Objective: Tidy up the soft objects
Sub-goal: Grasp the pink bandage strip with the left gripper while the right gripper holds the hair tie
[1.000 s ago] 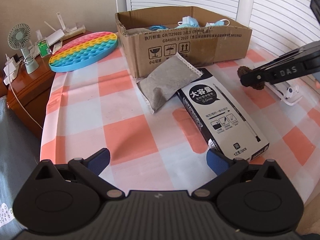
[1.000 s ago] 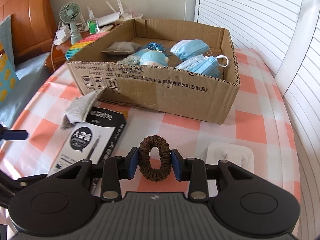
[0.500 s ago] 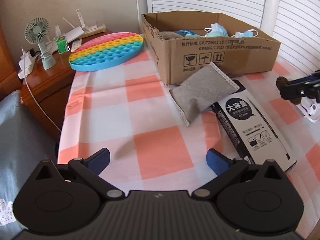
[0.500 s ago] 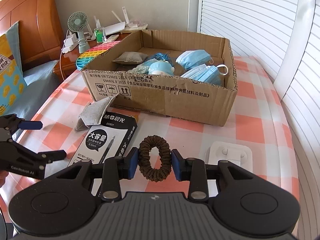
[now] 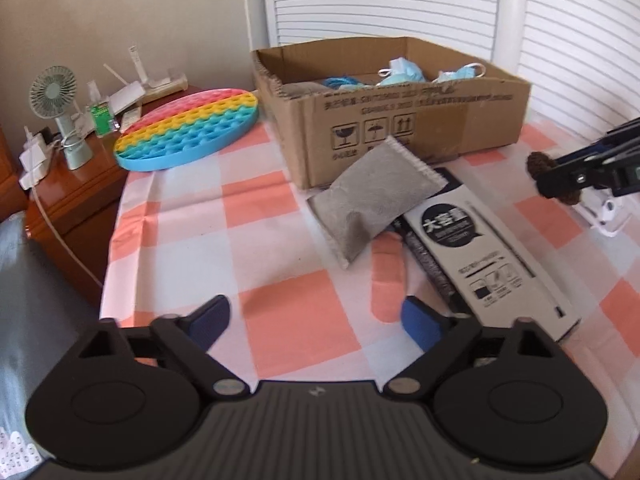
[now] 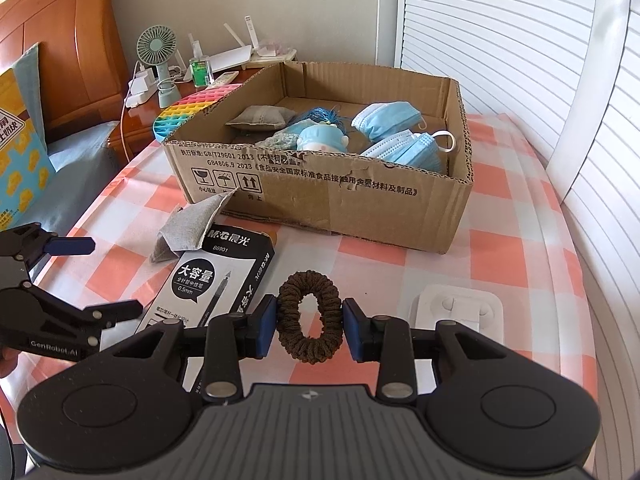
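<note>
My right gripper [image 6: 309, 327] is shut on a brown scrunchie [image 6: 309, 318] and holds it above the checked tablecloth, in front of the cardboard box [image 6: 320, 196]. The scrunchie also shows in the left wrist view [image 5: 540, 165]. The box holds blue face masks [image 6: 404, 148], a blue doll [image 6: 322, 138] and a grey pouch [image 6: 260, 117]. My left gripper [image 5: 316, 318] is open and empty, low over the table near its left edge. A second grey pouch [image 5: 372, 200] leans on the box front and on a black and white pen box [image 5: 484, 256].
A rainbow pop-it mat [image 5: 188, 132] lies left of the cardboard box. A white plastic holder [image 6: 460, 308] lies at the right. A wooden nightstand [image 5: 60, 200] holds a small fan [image 5: 56, 100] and a router. White shutters stand behind and to the right.
My left gripper has pulled back toward the table's left edge and stayed open. My right gripper has risen slightly with the scrunchie still in it.
</note>
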`<state>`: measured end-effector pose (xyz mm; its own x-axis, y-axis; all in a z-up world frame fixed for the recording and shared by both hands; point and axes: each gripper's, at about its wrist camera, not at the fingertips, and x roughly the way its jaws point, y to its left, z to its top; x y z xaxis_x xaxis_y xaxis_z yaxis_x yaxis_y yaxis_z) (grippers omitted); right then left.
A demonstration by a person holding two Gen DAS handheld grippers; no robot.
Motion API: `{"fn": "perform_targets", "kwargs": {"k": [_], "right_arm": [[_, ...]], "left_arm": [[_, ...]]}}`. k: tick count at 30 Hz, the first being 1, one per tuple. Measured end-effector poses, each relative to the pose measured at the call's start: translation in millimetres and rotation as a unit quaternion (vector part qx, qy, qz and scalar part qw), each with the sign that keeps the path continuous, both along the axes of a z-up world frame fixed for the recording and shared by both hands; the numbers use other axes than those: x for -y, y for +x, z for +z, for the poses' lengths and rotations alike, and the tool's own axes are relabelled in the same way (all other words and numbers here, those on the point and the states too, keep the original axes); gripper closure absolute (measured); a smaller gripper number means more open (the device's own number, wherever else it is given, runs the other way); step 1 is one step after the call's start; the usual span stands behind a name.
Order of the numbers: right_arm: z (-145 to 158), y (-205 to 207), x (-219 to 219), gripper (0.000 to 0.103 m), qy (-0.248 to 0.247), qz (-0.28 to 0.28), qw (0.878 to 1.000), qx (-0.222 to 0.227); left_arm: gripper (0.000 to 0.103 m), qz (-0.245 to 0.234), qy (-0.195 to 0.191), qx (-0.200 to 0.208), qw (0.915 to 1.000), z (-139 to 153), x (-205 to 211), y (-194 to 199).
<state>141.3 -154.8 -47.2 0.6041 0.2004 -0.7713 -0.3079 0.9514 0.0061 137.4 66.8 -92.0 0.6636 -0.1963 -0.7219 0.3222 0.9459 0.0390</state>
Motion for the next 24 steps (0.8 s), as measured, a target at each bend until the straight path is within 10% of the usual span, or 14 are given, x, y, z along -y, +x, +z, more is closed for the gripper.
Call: {"fn": "perform_targets", "kwargs": {"k": [10, 24], "right_arm": [[-3, 0, 1, 0.063, 0.008, 0.000, 1.000, -0.003], [1, -8, 3, 0.063, 0.014, 0.009, 1.000, 0.002]], "left_arm": [[0.084, -0.042, -0.030, 0.009, 0.9986, 2, 19, 2], [0.080, -0.041, -0.019, -0.008, 0.9990, 5, 2, -22]]}}
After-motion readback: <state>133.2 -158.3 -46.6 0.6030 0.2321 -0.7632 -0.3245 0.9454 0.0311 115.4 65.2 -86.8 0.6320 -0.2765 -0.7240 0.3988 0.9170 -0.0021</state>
